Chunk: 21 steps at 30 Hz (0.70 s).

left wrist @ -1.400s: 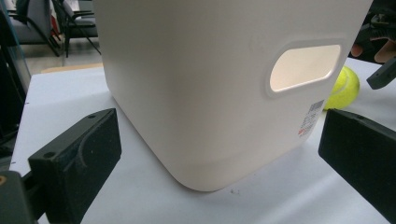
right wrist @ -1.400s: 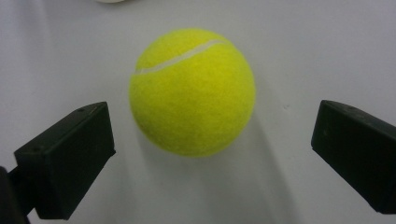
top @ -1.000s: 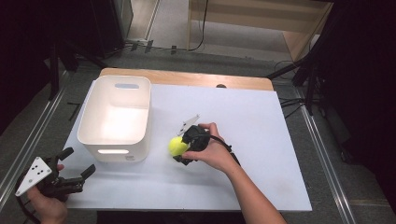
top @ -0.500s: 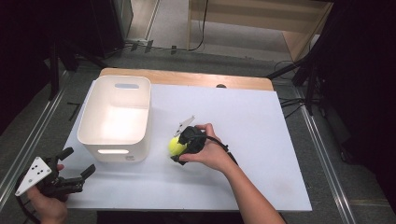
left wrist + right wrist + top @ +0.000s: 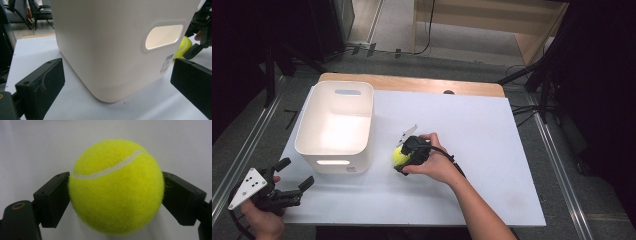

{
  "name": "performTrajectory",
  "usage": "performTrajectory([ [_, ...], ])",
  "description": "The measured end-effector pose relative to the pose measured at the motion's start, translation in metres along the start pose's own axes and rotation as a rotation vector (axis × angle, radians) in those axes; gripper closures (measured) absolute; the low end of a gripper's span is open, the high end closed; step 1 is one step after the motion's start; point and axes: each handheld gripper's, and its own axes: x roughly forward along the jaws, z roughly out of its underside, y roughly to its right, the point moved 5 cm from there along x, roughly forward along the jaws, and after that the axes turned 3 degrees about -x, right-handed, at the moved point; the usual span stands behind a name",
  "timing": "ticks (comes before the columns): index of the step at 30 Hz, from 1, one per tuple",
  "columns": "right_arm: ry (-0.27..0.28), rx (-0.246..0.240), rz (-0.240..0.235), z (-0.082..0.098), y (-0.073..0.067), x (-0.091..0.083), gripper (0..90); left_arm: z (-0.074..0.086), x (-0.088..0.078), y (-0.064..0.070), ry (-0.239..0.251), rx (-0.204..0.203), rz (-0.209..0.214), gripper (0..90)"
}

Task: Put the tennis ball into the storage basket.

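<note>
White table [image 5: 492, 130]: right gripper [image 5: 404, 156], clamped on the tennis ball [image 5: 401, 156], has edged toward the bin [image 5: 335, 125]; left gripper [image 5: 292, 192] waits, jaws apart.

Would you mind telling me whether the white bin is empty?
Empty: the high view shows the white bin's bare floor; the tennis ball sits outside.

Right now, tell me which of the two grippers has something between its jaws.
The right gripper, beside the white bin: its jaws close on the yellow tennis ball. The left gripper, at the table's near left corner, has open jaws.
</note>
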Motion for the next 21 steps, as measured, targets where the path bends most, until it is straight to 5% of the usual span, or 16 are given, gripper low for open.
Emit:
performTrajectory([
  [8,0.001,0.016,0.001,-0.0017,-0.0011,0.0007,23.1,0.0,0.0001,0.0001,0.001,0.0,0.0,0.0],
  [21,-0.009,0.01,0.0,-0.0016,0.0022,-0.0011,23.6,0.0,0.0003,0.0001,0.001,-0.001,0.001,0.0],
])
